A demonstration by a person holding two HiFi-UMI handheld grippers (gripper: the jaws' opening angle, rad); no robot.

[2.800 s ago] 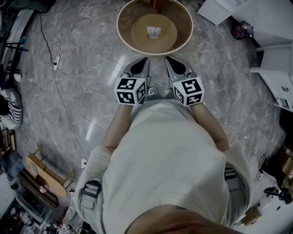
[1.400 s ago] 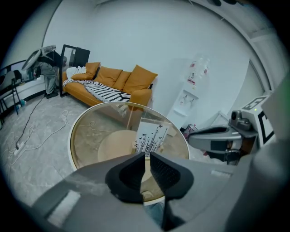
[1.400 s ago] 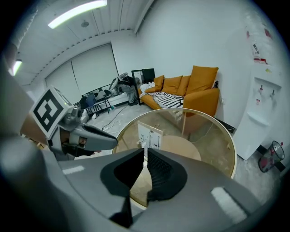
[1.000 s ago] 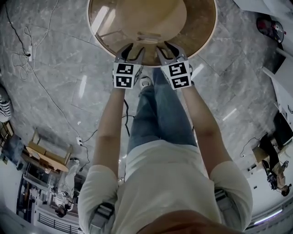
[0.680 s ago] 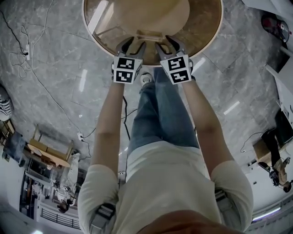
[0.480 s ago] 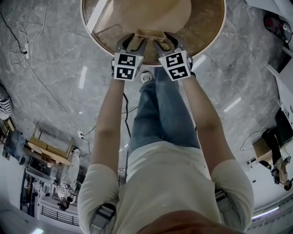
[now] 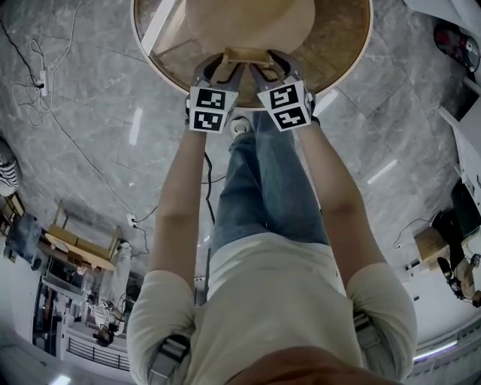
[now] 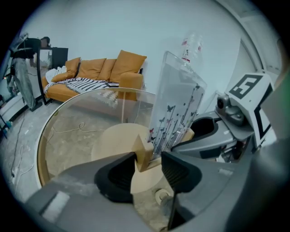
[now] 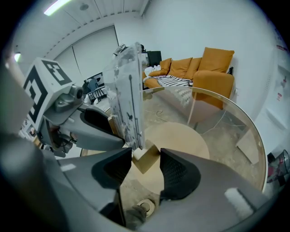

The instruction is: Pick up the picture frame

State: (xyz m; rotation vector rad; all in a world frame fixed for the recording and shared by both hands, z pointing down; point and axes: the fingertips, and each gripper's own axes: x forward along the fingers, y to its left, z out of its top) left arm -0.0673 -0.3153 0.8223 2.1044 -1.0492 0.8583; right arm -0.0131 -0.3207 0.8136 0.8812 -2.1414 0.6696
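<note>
The picture frame is a clear panel [image 8: 176, 108] printed with butterflies, upright in a pale wooden base [image 7: 244, 54] on the round glass table [image 7: 353, 60]. My left gripper [image 8: 148, 165] stands open around the base's left end [image 8: 142, 154]; its left pad is against the wood and the other pad is just apart. My right gripper [image 9: 146, 170] is open around the other end [image 9: 146, 159], with a gap on both sides. Its jaws have just been closing a little with the wood between them. In the head view both grippers [image 7: 223, 69] [image 7: 269, 66] flank the base.
Under the glass top sits the table's round wooden foot [image 7: 248, 19]. An orange sofa [image 8: 99, 74] stands behind the table. Cables [image 7: 37, 98] trail over the marble floor at the left. My shoe [image 7: 239, 126] is below the table's near rim.
I have stepped up to the table. Over the last second both grippers sank and closed in on the ends of the frame's base, and the right jaws spread wider.
</note>
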